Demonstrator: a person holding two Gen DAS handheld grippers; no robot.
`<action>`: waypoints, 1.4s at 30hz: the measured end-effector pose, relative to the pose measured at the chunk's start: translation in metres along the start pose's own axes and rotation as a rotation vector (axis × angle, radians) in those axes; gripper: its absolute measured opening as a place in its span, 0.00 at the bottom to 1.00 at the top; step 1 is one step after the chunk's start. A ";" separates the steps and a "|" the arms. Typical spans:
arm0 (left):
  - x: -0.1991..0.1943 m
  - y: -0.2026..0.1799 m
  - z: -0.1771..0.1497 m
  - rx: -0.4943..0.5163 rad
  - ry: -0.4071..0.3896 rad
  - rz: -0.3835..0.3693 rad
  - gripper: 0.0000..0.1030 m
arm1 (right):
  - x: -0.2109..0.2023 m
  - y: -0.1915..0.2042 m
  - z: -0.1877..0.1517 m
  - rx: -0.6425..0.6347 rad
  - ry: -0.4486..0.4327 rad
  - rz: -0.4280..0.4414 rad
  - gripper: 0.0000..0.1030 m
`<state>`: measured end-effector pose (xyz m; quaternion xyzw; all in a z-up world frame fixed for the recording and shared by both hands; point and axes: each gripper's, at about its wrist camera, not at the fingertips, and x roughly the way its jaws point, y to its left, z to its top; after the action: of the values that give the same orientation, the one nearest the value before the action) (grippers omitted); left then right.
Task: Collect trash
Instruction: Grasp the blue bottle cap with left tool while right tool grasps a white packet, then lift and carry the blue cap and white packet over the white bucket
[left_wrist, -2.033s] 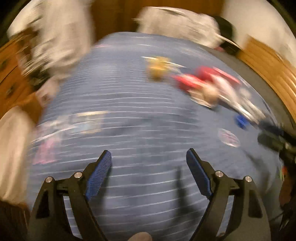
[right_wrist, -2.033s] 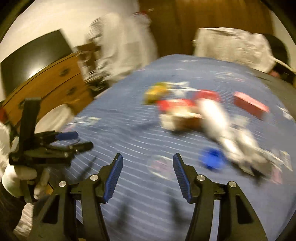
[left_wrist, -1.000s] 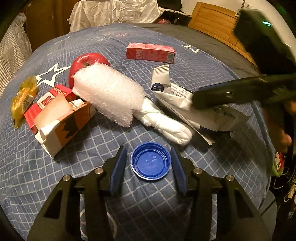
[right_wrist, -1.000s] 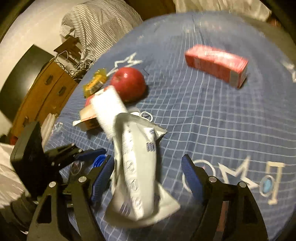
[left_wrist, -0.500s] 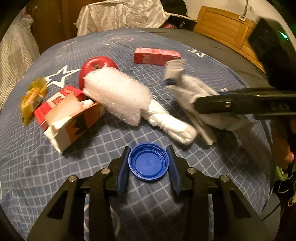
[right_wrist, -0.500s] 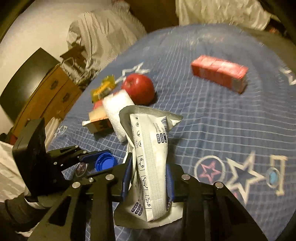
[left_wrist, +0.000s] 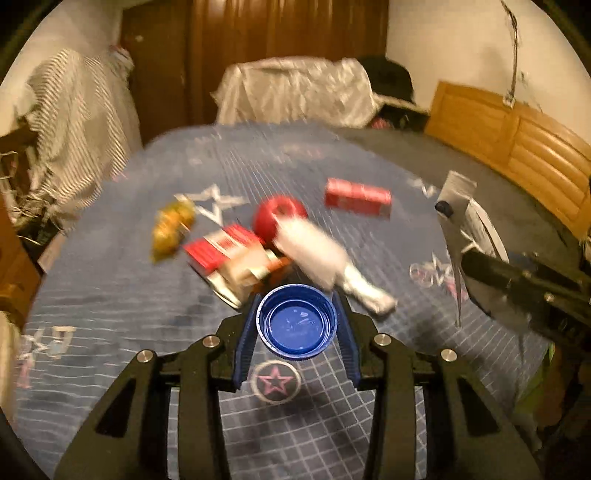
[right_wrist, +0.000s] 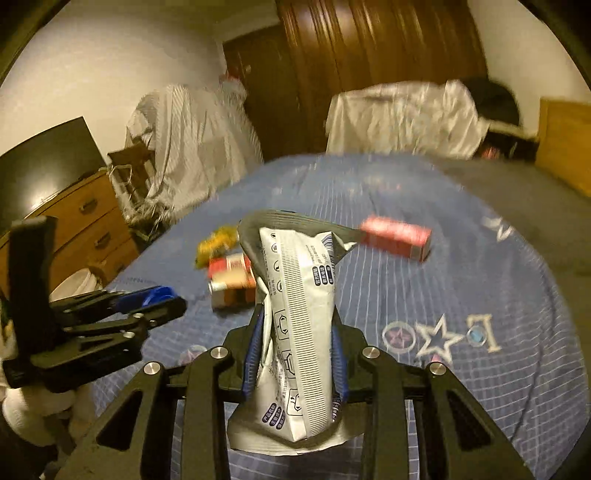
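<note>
While both claws hang above the bed (left_wrist: 110, 295), each grips trash.
Left gripper (left_wrist: 297, 325) clamps a blue bottle cap (left_wrist: 296, 322); right gripper (right_wrist: 297, 354) pinches a white plastic wrapper (right_wrist: 301, 325).

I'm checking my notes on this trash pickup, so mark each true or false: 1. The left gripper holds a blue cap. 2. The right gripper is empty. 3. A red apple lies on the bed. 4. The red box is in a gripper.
1. True: the left gripper is shut on the blue cap.
2. False: the right gripper is shut on a white wrapper.
3. True: the red apple lies on the bedspread.
4. False: the red box lies on the bedspread.
</note>
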<state>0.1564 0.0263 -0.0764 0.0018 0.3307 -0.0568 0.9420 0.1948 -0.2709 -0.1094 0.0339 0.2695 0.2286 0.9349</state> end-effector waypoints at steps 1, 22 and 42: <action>-0.011 0.001 0.003 -0.009 -0.026 0.013 0.37 | -0.007 0.005 0.003 -0.011 -0.024 -0.016 0.32; -0.102 0.040 0.017 -0.082 -0.215 0.110 0.37 | -0.061 0.111 0.046 -0.146 -0.177 -0.052 0.33; -0.171 0.183 0.012 -0.250 -0.261 0.342 0.37 | -0.002 0.296 0.109 -0.292 -0.133 0.203 0.33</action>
<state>0.0515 0.2261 0.0336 -0.0662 0.2056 0.1448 0.9656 0.1290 -0.0012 0.0392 -0.0601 0.1662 0.3559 0.9177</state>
